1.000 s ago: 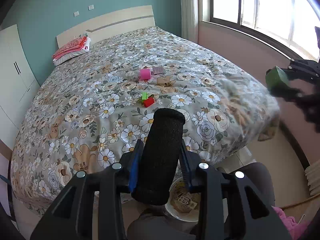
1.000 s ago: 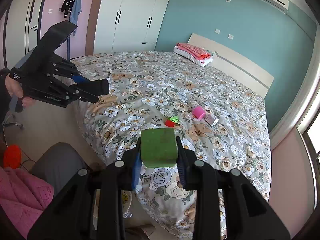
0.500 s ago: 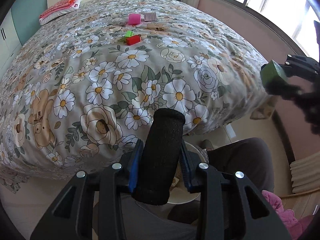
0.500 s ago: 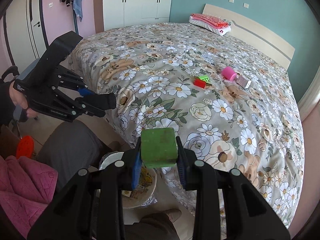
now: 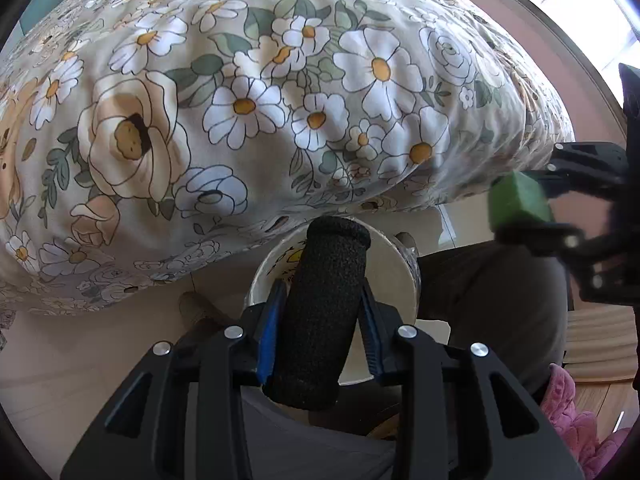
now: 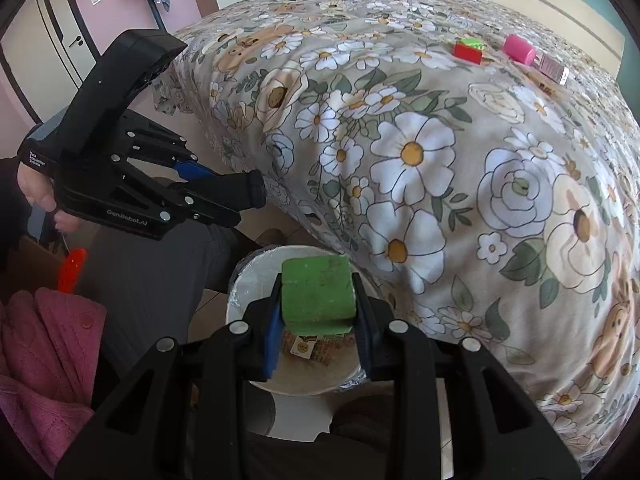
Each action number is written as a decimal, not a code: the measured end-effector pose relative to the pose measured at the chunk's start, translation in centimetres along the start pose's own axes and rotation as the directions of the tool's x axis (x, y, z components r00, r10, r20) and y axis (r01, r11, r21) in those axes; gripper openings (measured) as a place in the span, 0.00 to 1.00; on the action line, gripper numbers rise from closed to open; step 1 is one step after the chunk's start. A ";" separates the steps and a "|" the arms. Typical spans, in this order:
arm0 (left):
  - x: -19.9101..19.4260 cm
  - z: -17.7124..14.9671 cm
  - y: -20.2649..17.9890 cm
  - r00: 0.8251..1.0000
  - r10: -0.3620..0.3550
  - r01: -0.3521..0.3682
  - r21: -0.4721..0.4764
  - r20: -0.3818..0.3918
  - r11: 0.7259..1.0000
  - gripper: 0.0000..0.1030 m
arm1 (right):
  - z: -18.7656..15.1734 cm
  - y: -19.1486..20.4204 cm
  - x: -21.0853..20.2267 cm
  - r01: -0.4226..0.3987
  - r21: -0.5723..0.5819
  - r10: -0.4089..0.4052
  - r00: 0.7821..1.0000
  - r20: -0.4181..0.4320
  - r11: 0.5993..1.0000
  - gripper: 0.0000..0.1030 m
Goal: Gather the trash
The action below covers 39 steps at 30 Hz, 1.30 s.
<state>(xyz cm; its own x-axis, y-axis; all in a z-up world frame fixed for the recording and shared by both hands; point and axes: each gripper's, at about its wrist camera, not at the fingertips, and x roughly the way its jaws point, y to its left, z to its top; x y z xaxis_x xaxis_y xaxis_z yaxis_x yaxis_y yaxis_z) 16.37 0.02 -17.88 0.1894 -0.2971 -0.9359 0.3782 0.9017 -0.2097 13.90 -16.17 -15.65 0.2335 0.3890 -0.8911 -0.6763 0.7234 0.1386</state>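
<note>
The left gripper (image 5: 320, 312) is pinching a black foam cylinder (image 5: 320, 312) between its fingers, holding it lengthwise with its far end pointing to 12 o'clock over a round white waste bin (image 5: 394, 268) on the floor at the foot of the bed with the flowered quilt (image 5: 280, 100). The right gripper (image 6: 318, 304) is clamping a green foam cube (image 6: 318, 296) by two opposite faces, and in the right wrist view the cube is hanging directly above the same waste bin (image 6: 248, 292).

Both pieces look light, soft and a little springy, so they are probably giving under the fingers rather than slipping; a grip across the middle of flat or broad sides suits them, and neither seems breakable.

Inside the bin, printed paper scraps (image 6: 312, 346) are lying at the bottom, partly hidden by the cube.

On the quilt toward 1 o'clock, a red block (image 6: 468, 54), a pink cylinder (image 6: 519, 49) and a small box (image 6: 554, 68) are waiting, well apart from both grippers.
</note>
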 end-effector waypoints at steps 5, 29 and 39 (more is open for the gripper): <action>2.9 -0.8 0.0 0.999 -0.017 0.017 -0.003 -0.051 1.000 0.37 | -0.8 0.5 3.7 -0.037 0.011 0.037 0.997 -0.061 0.999 0.31; 17.8 -2.6 2.0 0.962 -0.079 0.019 -0.224 -0.262 0.975 0.37 | -6.6 -1.3 19.8 -0.007 0.248 0.085 0.949 -0.304 0.969 0.31; 22.0 -3.2 2.9 0.941 -0.090 -0.005 -0.280 -0.325 0.960 0.37 | -8.1 -2.1 23.8 0.044 0.334 0.082 0.931 -0.356 0.941 0.31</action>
<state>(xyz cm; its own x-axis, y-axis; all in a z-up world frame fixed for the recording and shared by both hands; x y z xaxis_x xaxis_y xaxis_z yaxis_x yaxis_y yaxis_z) 18.72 -2.93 -39.98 -0.1506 -0.2588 -0.9541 0.1088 0.9549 -0.2762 15.22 -13.07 -40.70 -0.0867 0.2189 -0.9719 -0.3930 0.8889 0.2353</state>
